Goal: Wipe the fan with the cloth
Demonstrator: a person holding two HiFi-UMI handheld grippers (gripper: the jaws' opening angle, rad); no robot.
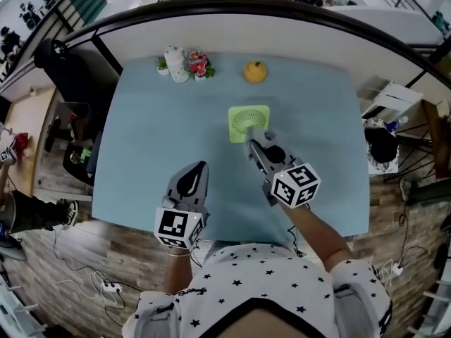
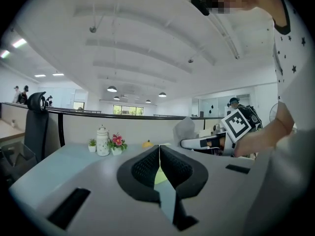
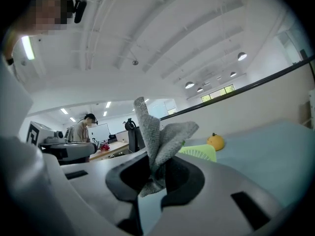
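Bright, even ceiling light — heavy fisheye bending, dark corners.

1. I work at a pale blue table (image 1: 141,153) that fills the middle of the head view.
2. A green fan (image 1: 243,120) lies flat at centre.
3. An orange fruit (image 1: 255,72) sits at upper centre, near the far edge.
4. At upper left stand a white jar (image 1: 176,63), a flower pot (image 1: 199,65) and a small plant (image 1: 163,65), close together.

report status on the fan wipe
Left gripper shut, empty. Right gripper shut on cloth, at near edge of fan. Orange and flowers stand beyond, clear of it.
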